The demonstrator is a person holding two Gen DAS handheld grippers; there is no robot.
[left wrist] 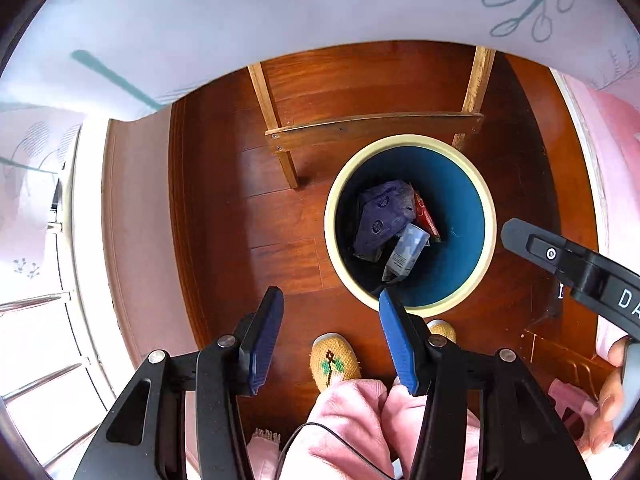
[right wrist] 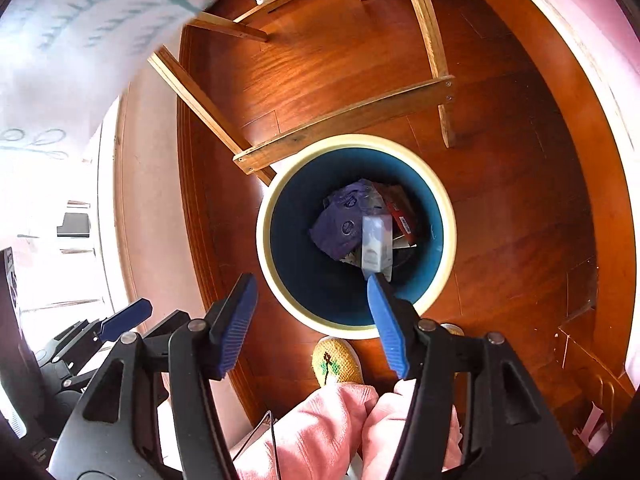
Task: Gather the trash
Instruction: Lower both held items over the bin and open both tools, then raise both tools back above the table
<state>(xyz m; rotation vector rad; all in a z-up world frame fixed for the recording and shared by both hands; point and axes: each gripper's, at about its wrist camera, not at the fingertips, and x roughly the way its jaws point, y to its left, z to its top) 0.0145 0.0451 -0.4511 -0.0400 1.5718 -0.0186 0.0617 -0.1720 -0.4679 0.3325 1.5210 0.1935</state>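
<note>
Drop step looks finished: both the left gripper (left wrist: 328,300) and right gripper (right wrist: 312,280) hang wide-jawed and empty above the trash bin (left wrist: 410,142), centre frame; next, fetch more litter.

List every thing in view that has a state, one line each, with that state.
Trash bin: upright on the wood floor, no lid, partly filled.
Purple wrapper: crumpled, inside the bin.
White carton: inside the bin, leaning on the other trash.
Red packet: inside the bin, at the far side.
Left tongs: open, nothing between them.
Right tongs: open, nothing between them.
</note>
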